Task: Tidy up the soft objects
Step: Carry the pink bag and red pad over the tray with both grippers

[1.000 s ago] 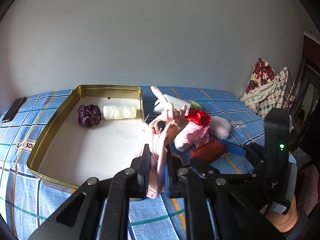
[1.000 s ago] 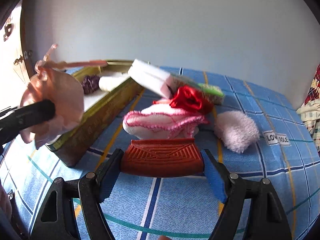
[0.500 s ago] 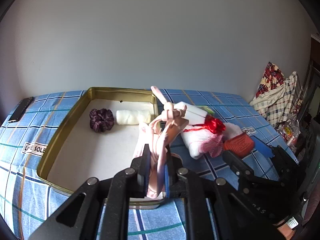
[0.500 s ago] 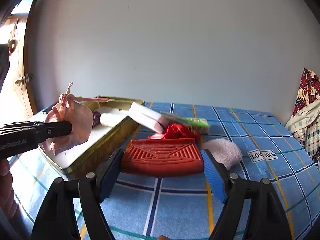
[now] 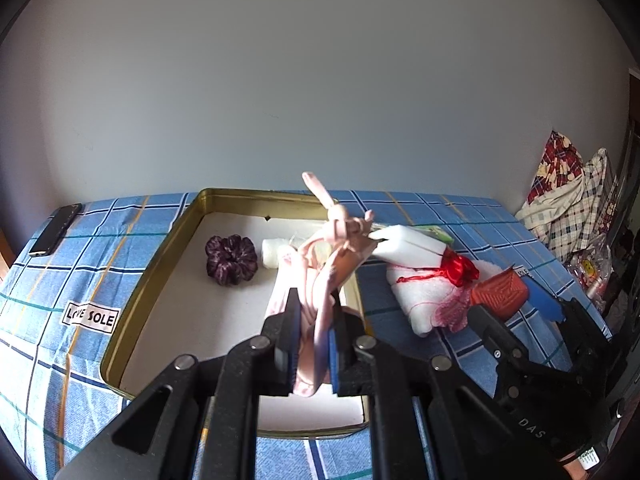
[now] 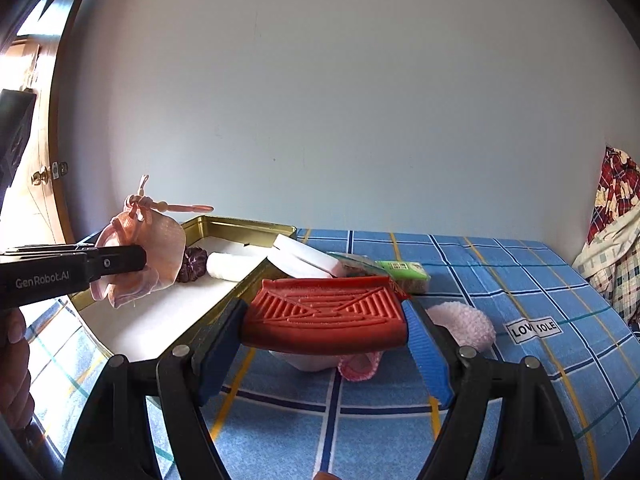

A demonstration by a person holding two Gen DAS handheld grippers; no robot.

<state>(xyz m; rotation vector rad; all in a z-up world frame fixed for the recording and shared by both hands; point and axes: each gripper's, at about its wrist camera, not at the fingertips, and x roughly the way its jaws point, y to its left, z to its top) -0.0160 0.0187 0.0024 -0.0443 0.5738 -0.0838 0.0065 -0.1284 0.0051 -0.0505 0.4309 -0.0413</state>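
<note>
My left gripper [image 5: 314, 320] is shut on a pink cloth pouch [image 5: 324, 280] with a knotted tie, held above the right part of the gold tin tray [image 5: 136, 300]; the pouch also shows in the right wrist view [image 6: 148, 256]. The tray holds a purple scrunchie [image 5: 231, 259] and a white rolled cloth [image 5: 274, 252]. My right gripper [image 6: 324, 320] is shut on a red ribbed pad [image 6: 324, 314], held above the bed right of the tray; the pad also shows in the left wrist view [image 5: 500, 292].
On the blue plaid bedsheet [image 6: 500, 280] right of the tray lie a white sponge block [image 6: 308, 258], a green packet [image 6: 400, 270], a fluffy pink puff [image 6: 460, 322] and a white-pink cloth with a red bow [image 5: 432, 296]. A phone [image 5: 54, 228] lies far left. Plaid clothes [image 5: 568, 196] hang at the right.
My left gripper has carried the pink pouch leftward over the tray. My right gripper has lifted the red pad higher above the bed and moved it toward the tray.
</note>
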